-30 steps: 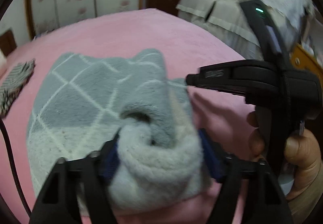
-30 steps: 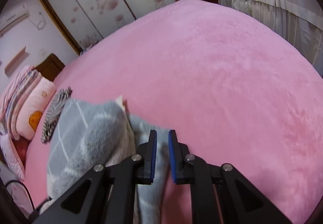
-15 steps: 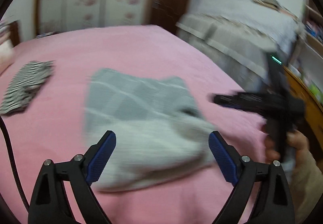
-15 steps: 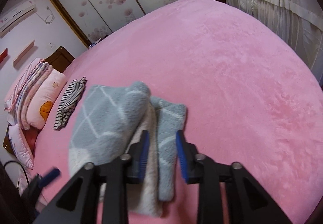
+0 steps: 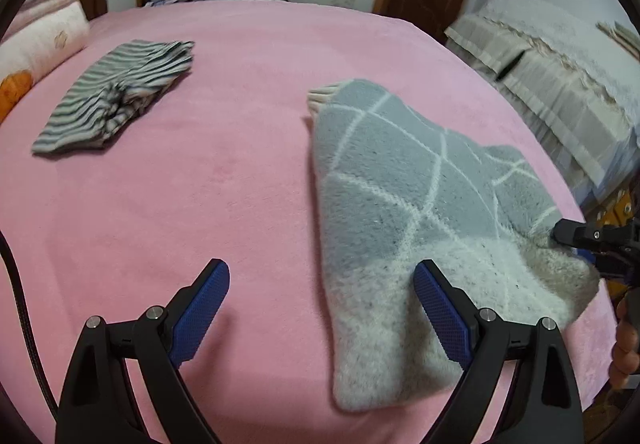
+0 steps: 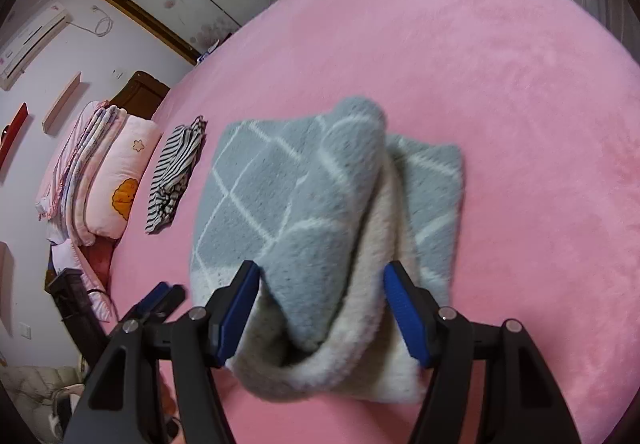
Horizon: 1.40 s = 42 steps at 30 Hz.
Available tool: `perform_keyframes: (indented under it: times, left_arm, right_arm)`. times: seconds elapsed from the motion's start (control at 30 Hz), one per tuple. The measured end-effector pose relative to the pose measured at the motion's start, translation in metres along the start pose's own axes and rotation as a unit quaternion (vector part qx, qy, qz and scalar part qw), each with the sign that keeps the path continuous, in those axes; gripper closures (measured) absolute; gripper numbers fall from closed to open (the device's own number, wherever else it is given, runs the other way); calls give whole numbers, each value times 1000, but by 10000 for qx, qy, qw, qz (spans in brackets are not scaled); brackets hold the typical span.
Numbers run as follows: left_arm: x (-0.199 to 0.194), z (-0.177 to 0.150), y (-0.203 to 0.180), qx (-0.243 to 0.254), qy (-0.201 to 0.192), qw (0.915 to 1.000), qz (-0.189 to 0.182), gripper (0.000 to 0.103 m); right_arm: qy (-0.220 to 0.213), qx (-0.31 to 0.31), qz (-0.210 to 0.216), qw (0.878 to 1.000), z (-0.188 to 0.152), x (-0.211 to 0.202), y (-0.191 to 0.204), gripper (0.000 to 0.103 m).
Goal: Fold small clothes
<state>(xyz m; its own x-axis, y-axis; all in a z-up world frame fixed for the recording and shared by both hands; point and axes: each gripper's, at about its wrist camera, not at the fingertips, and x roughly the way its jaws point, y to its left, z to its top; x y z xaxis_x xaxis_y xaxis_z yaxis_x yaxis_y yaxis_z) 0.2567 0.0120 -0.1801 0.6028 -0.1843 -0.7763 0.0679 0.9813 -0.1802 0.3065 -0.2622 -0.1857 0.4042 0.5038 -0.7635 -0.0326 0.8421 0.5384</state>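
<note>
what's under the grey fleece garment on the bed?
The grey fleece garment lies folded directly on the pink bedspread; its own cream lower layer shows at the near edge. Anything beneath the middle is covered.

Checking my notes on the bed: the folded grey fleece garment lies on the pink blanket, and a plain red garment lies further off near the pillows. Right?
Not quite. The farther garment is black-and-white striped, not plain red, as the left wrist view shows. The folded grey fleece garment does lie on the pink blanket, with the striped one near the pillows.
</note>
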Motion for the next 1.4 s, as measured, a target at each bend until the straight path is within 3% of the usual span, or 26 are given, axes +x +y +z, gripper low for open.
perform_keyframes:
  times: [0.07, 0.2, 0.23, 0.27, 0.37, 0.47, 0.67, 0.8, 1.1, 1.4]
  left_arm:
    - [3, 2, -7, 134, -50, 9999, 14, 10]
    - [6, 8, -18, 338, -90, 9994, 82, 10]
    - [7, 10, -20, 379, -86, 9992, 87, 10]
    - [7, 12, -22, 416, -82, 9991, 95, 10]
    - [8, 15, -27, 510, -81, 9986, 105, 10]
    - [7, 16, -33, 617, -72, 9981, 58, 10]
    - [5, 8, -55, 1071, -86, 9942, -51, 10]
    - [12, -1, -65, 1297, -47, 9915, -34, 7]
    - [33, -7, -34, 499, 244, 9968, -579, 0]
    - [17, 3, -38, 624, 481, 9958, -466, 1]
  right_arm:
    - [72, -68, -131, 9999, 0, 5, 7, 32]
    - [95, -429, -565, 9974, -4, 10, 22, 34]
    - [89, -593, -680, 9959, -5, 11, 26, 52]
    - [86, -763, -872, 9932, -8, 12, 29, 62]
    - [-103, -899, -1124, 9895, -16, 3, 27, 72]
    - [-460, -694, -1002, 9915, -26, -16, 13, 75]
    - [-799, -405, -1090, 9900, -53, -34, -12, 77]
    - [-804, -292, -1298, 9878, -60, -17, -30, 77]
    - [-926, -543, -1511, 9827, -64, -5, -31, 74]
    - [-846, -1005, -1851, 9739, -59, -22, -5, 54]
